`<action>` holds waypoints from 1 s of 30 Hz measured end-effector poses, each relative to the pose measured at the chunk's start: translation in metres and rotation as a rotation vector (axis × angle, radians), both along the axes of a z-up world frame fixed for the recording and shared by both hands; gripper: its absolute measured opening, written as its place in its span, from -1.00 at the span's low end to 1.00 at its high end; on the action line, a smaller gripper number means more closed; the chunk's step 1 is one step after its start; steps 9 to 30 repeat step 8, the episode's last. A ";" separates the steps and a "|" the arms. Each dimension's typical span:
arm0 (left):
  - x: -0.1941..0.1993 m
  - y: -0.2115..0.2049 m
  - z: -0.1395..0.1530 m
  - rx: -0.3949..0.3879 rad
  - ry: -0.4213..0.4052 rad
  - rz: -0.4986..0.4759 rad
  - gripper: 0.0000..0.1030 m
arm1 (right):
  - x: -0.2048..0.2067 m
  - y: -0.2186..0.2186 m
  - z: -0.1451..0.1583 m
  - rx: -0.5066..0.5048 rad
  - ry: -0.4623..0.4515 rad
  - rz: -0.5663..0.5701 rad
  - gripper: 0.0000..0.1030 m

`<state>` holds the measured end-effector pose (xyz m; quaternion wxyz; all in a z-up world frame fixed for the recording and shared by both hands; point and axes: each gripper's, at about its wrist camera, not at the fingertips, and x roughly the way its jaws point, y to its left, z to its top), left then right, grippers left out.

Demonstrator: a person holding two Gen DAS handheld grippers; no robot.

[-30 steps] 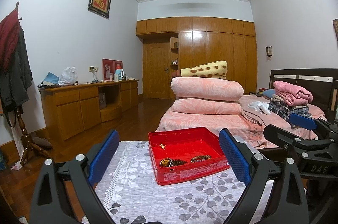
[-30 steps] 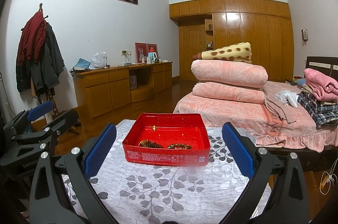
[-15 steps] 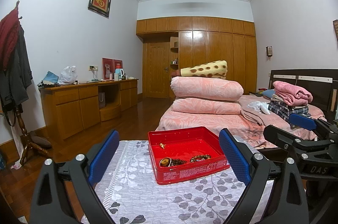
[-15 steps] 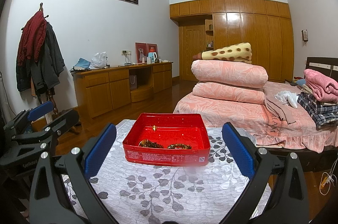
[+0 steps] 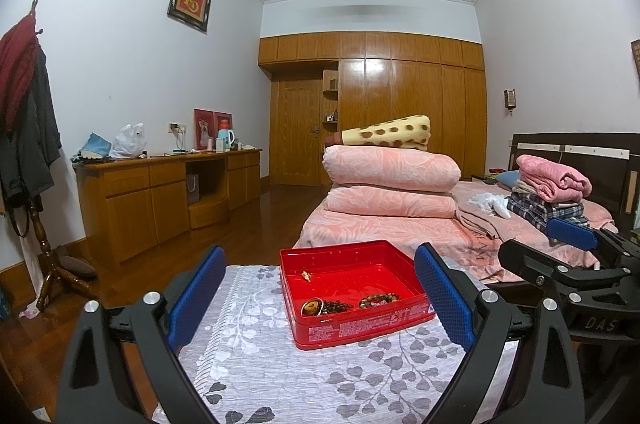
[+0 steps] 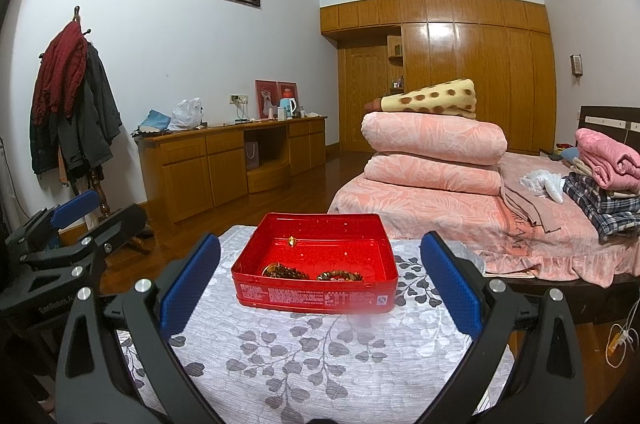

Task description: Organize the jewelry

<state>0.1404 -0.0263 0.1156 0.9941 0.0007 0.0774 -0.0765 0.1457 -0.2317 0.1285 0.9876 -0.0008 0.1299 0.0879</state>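
Jewelry is lying inside the red tin [image 5: 352, 294], straight ahead of both claws: beaded bracelets [image 5: 379, 300] and a gold-rimmed piece [image 5: 313, 306] against its near wall, a small gold piece [image 5: 307, 276] farther back. The left claw [image 5: 316, 300] and right claw [image 6: 318, 286] are both gaping wide, holding nothing. All visible pieces are sitting in the tin, fitting either sorting finished or pieces awaiting removal.

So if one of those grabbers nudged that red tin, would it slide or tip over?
The red tin looks low and wide, so it would likely slide, not tip. It seems light, holding only beaded bracelets. The patterned cloth beneath may bunch up.
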 end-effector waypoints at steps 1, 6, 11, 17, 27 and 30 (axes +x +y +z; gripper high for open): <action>0.000 0.001 0.000 -0.001 0.000 0.001 0.81 | 0.000 0.000 0.000 0.000 0.000 0.000 0.89; 0.001 0.001 0.000 -0.004 0.001 0.003 0.81 | 0.000 0.000 0.000 -0.001 0.000 0.000 0.89; 0.001 -0.001 0.000 -0.004 0.002 0.002 0.81 | 0.000 0.000 0.000 0.000 0.000 0.000 0.89; 0.001 -0.001 0.000 -0.004 0.002 0.002 0.81 | 0.000 0.000 0.000 0.000 0.000 0.000 0.89; 0.001 -0.001 0.000 -0.004 0.002 0.002 0.81 | 0.000 0.000 0.000 0.000 0.000 0.000 0.89; 0.001 -0.001 0.000 -0.004 0.002 0.002 0.81 | 0.000 0.000 0.000 0.000 0.000 0.000 0.89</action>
